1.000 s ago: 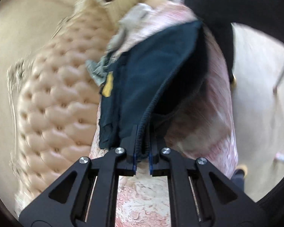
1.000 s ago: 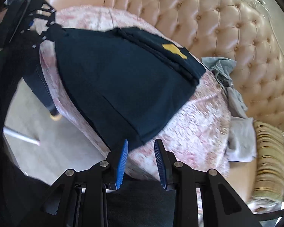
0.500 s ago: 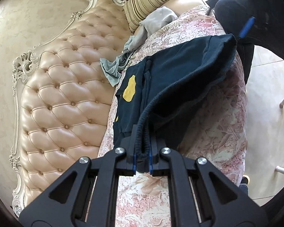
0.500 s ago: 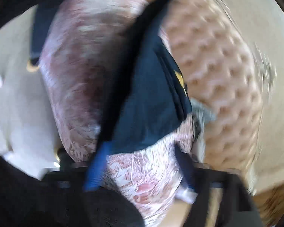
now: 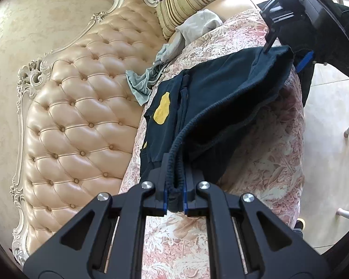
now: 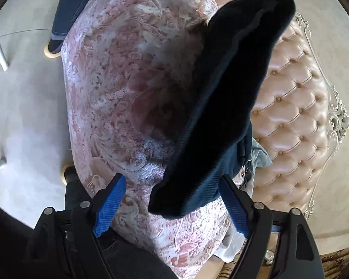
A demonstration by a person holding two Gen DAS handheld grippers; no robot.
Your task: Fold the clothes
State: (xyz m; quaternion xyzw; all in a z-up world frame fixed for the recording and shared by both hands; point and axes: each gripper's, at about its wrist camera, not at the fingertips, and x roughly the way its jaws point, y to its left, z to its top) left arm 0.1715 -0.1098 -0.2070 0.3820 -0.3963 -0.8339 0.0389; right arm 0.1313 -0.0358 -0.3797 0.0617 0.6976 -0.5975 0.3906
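Against the tufted leather sofa back (image 5: 76,125), the navy garment (image 5: 211,107) with its yellow patch (image 5: 162,111) lies on the pink floral seat cover (image 5: 263,162). The left gripper (image 5: 174,200) is clenched on its ribbed hem. The right gripper (image 6: 172,205) has just been narrowing its gap, pads apart, the hem's far corner hanging between them unpinched.

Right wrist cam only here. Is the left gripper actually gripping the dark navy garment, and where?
Observer: Yes. The left gripper is shut on the ribbed hem of the dark navy garment.
Operator: Any marking on it? I just see dark fabric.
Observer: A yellow patch shows on the part lying flat, on the side toward the tufted beige leather backrest.
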